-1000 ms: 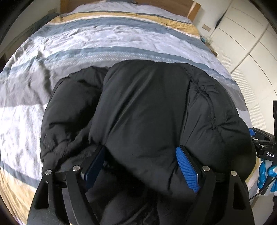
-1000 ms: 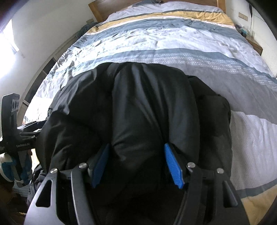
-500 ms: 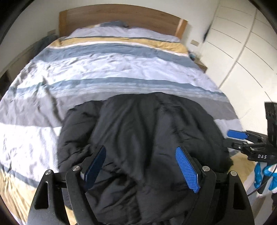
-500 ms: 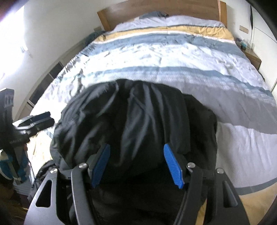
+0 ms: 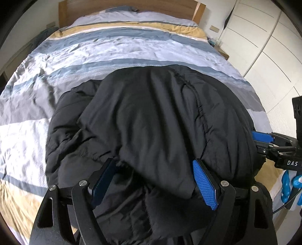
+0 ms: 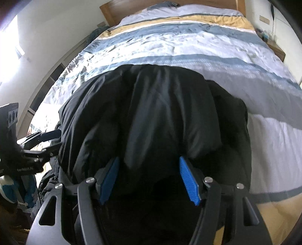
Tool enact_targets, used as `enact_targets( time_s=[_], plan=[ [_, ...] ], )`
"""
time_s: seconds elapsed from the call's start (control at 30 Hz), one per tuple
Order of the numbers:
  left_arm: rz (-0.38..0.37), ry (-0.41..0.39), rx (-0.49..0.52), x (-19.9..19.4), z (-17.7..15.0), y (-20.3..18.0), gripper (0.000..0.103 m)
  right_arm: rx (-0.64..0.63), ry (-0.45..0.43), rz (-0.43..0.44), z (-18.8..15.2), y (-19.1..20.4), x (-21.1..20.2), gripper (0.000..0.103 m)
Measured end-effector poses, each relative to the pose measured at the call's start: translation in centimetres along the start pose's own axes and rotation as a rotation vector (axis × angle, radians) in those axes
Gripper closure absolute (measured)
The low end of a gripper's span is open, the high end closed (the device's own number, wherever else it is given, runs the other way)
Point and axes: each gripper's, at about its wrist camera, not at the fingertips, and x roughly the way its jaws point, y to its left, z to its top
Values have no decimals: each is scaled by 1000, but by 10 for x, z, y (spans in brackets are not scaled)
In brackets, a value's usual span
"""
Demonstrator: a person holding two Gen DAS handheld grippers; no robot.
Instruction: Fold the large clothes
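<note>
- Left wrist view: the left gripper has its blue ribbed pads spread wide with a thick fold of the black padded puffer jacket bunched between them; the cloth fills the gap, so it looks pinched, though the contact on the shadowed left pad is hard to confirm.
- The jacket lies in a heap at the near foot edge of the bed with the blue, white and mustard striped duvet, well short of the wooden headboard.
- Right wrist view: the right gripper stands less spread and clamps another bulging fold of the same jacket.
- Handling, as I judge it: bulky, soft, springy and slick-shelled; grip deep at hems or seams, not on loose shell.
- Only the left view shows the white wardrobe doors and the jacket's seam line; only the right view shows the bright window and clothes piled by the bed's near corner.
</note>
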Motion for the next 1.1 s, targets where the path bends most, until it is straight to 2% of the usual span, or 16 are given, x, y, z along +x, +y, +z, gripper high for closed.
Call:
enact_targets(
  time_s=[0.4, 0.8, 0.97, 1.1],
  plan=[
    [78, -21, 7, -37, -16, -6, 21, 15, 2, -18, -24, 2, -30, 40],
    [102, -51, 13, -62, -20, -8, 21, 30, -16, -22, -41, 8, -52, 40],
    [124, -92, 22, -60, -25, -7, 21, 11, -73, -42, -45, 9, -56, 40],
    [158, -144, 44, -54, -28, -7, 21, -1, -160, -49, -43, 7, -60, 40]
  ],
)
